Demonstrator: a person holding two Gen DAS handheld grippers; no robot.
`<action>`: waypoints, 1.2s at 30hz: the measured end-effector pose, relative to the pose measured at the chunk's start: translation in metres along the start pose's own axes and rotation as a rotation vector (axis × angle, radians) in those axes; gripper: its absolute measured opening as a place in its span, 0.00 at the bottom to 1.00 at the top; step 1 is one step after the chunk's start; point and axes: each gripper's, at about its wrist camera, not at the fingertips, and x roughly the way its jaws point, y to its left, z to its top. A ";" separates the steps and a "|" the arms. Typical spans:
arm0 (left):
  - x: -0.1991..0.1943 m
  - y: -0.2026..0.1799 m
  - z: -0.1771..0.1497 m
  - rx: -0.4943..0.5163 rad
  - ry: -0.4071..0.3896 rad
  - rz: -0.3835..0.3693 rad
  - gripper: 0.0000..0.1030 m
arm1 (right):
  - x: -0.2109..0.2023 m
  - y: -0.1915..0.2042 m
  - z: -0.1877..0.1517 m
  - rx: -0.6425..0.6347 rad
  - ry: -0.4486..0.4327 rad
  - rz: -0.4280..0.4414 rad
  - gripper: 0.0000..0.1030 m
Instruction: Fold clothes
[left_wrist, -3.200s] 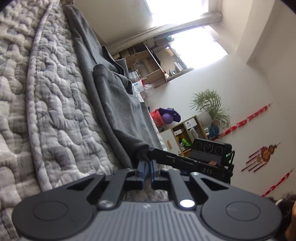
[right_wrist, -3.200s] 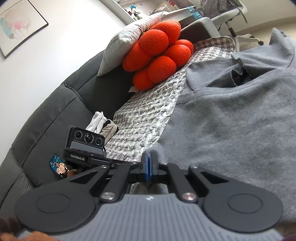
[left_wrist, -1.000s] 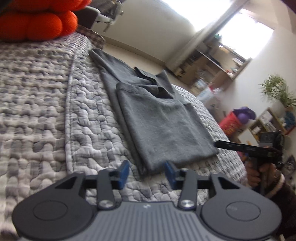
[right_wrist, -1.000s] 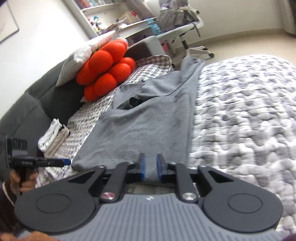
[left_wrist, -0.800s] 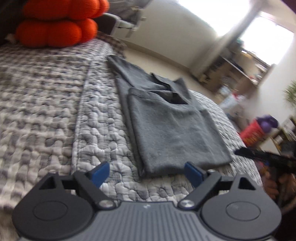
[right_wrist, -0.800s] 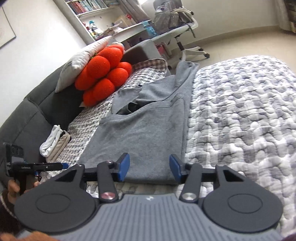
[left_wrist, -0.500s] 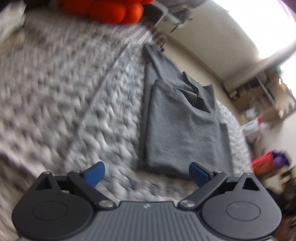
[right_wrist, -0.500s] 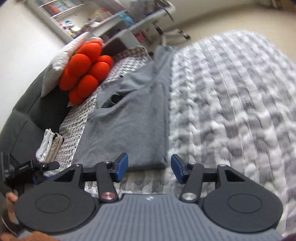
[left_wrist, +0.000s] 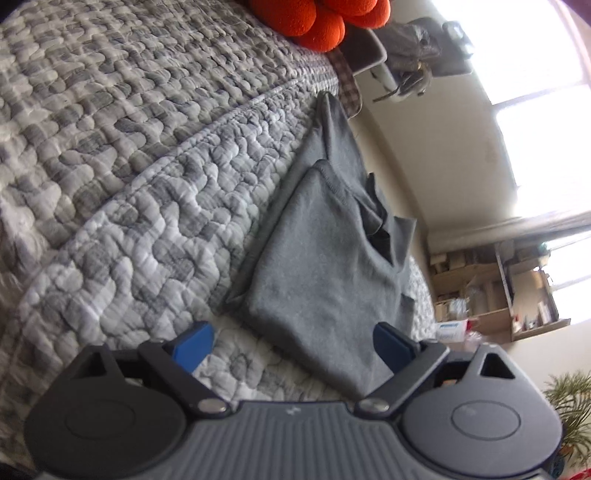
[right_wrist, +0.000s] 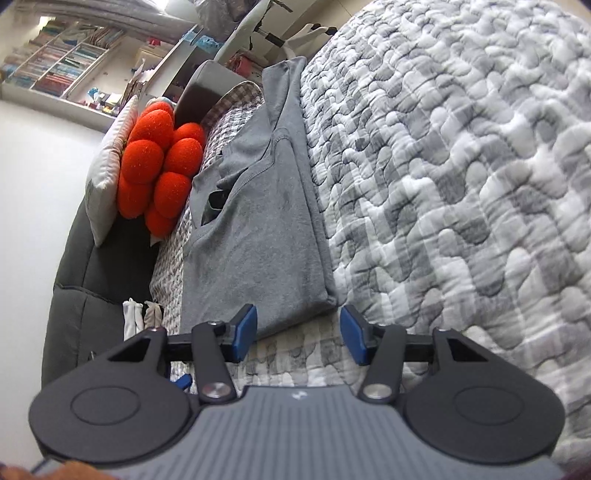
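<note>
Both tools stand wide open and empty above a quilted bed: the left tool (left_wrist: 293, 345) frames the near edge of a folded grey T-shirt (left_wrist: 325, 273), while the right tool (right_wrist: 299, 328) hovers just short of the same garment's near corner (right_wrist: 258, 254). The shirt lies flat on the grey-and-white quilt (right_wrist: 461, 166), its collar end pointing away. Beyond it, an orange ball-cluster cushion (right_wrist: 159, 166) leans against a white pillow (right_wrist: 105, 173) on a dark grey sofa (right_wrist: 77, 280).
</note>
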 end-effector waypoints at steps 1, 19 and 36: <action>0.000 0.000 -0.001 -0.007 -0.006 -0.006 0.83 | 0.001 0.001 0.000 0.001 -0.004 0.002 0.52; 0.009 0.011 -0.016 -0.154 -0.242 0.002 0.55 | 0.023 0.003 0.004 0.060 -0.076 0.028 0.37; 0.012 0.020 -0.014 -0.251 -0.275 -0.007 0.08 | 0.025 -0.005 0.000 0.105 -0.113 0.151 0.13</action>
